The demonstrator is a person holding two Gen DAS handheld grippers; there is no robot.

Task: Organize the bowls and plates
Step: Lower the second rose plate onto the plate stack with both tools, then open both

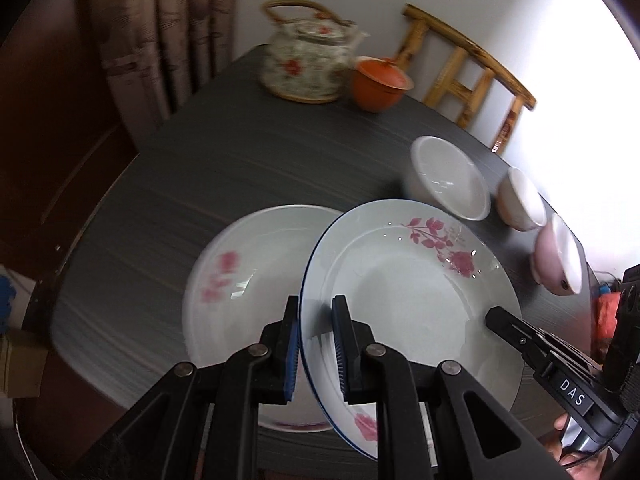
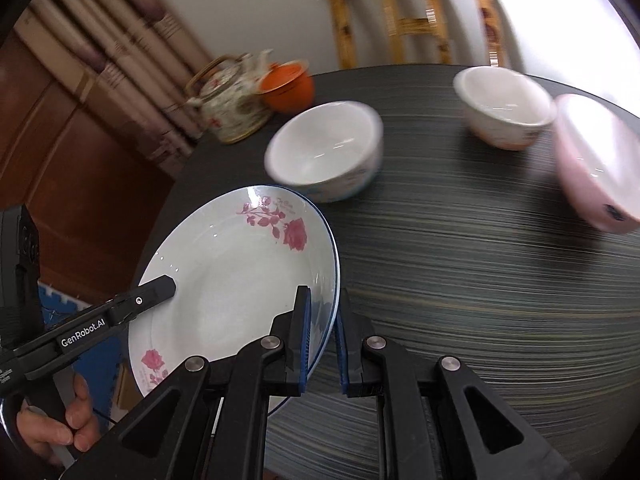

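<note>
A: Starting at the left: the left hand-held gripper (image 1: 316, 344) is clamped on the near-left rim of the rose plate (image 1: 412, 284), pads either side of the blue edge.

B: And that plate is up off the bench (image 1: 240, 160), tilted, overlapping a second plate (image 1: 248, 280) that lies flat at about nine o'clock from it.

A: Over to the right, the right hand-held gripper (image 2: 322, 340) pinches the opposite rim of the same plate. Two grips, one plate.

B: So progress? Early, I'd say. No stack made yet; this plate looks bound for the flat one.

A: And the bowls are untouched: a white bowl (image 2: 326, 152) at twelve o'clock of the plate, a smaller bowl (image 2: 504, 106) at two, a pink bowl (image 2: 596, 160) farther right, all apart.

B: The plate itself is white, glossy, shallow-welled, with a thin blue edge and pink rose sprays at far and near rim. Slippery stuff, I'd guess.
</note>
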